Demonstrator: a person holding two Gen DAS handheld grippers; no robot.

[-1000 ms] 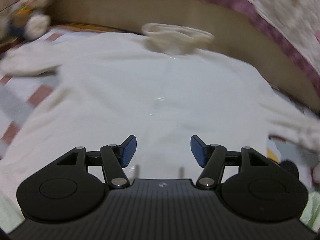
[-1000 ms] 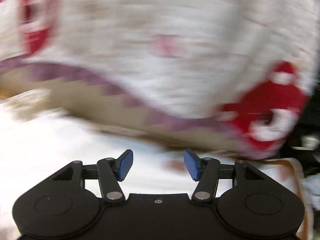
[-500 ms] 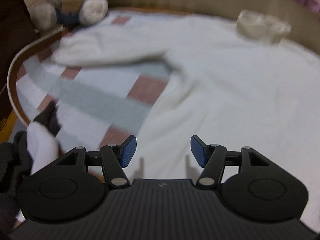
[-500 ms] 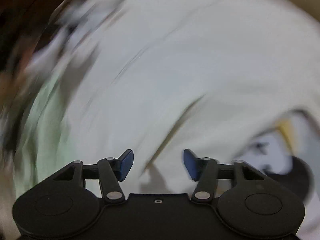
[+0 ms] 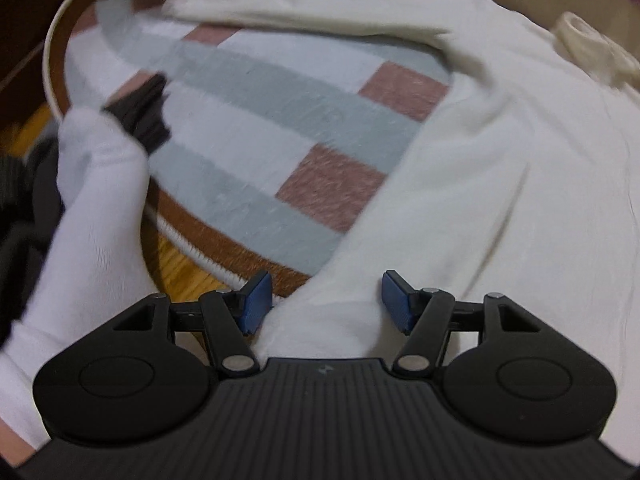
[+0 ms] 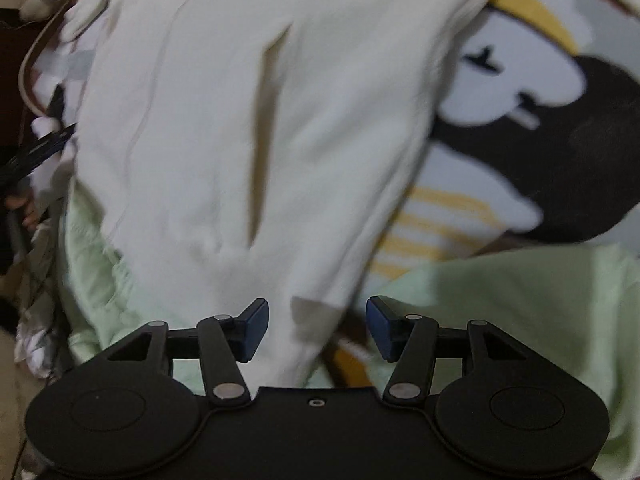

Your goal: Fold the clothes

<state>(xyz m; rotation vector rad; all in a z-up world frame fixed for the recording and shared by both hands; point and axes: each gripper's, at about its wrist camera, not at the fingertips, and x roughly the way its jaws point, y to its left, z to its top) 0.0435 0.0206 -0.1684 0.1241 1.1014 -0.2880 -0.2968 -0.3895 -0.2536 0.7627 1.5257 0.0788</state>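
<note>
- The left gripper (image 5: pixel 324 300) has its jaws spread wide with nothing clamped; the lower corner of the white garment (image 5: pixel 500 184) lies in the gap between the blue pads (image 5: pixel 256 300), and I cannot tell whether cloth touches either pad.
- From that gap the garment runs ahead and off to the right of the left jaws, spread flat over the checked rug (image 5: pixel 260 128) of grey, white and dusty-pink blocks.
- One sleeve (image 5: pixel 304 12) stretches across the rug well ahead of the left jaws, reaching out to the left.
- The garment's collar (image 5: pixel 584 44) sits far ahead and to the right of the left jaws.
- To the left of the left jaws lies a white sock (image 5: pixel 96 208) with a dark toe, over the rug's brown rim.
- The right gripper (image 6: pixel 318 326) is equally wide open and holds nothing; a bottom corner of the white garment (image 6: pixel 256 112) hangs down into the gap between its pads.
- Under that corner and to both sides of the right jaws lies a pale green cloth (image 6: pixel 532 312).
- Ahead and to the right of the right jaws a cartoon-print mat (image 6: pixel 532 128) in black, white and yellow shows beside the garment's edge.
- The frames are motion-blurred, so finer folds are unclear.
</note>
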